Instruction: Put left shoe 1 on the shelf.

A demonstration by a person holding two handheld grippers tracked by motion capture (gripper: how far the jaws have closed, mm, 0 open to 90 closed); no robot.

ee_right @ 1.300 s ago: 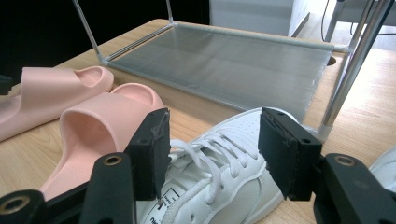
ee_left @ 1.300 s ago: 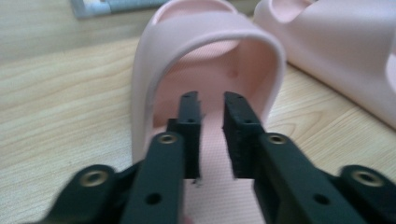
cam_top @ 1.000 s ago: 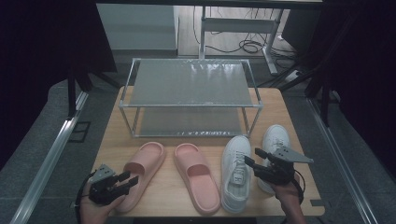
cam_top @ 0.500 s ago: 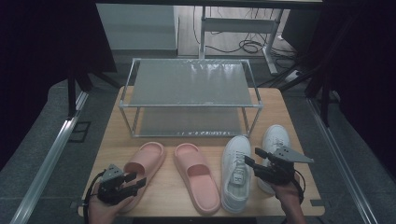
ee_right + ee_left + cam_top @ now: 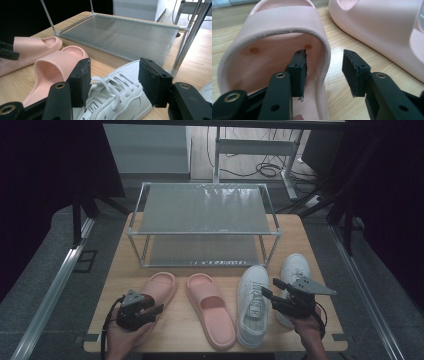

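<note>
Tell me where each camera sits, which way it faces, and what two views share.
High view: above the person's side, looking down on the wooden table; both hands and grippers show.
Left gripper view: on the left gripper, open jaws straddling the side wall of the left pink rubber slide sandal.
Right gripper view: on the right gripper, open above the white lace-up sneaker, facing the metal two-tier rack.
Shared: sandals.

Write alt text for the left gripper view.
The left gripper is open astride the side wall of a pink slipper, one jaw inside the slipper, the other outside over the wooden table. A second pink slipper lies at upper right.
</note>
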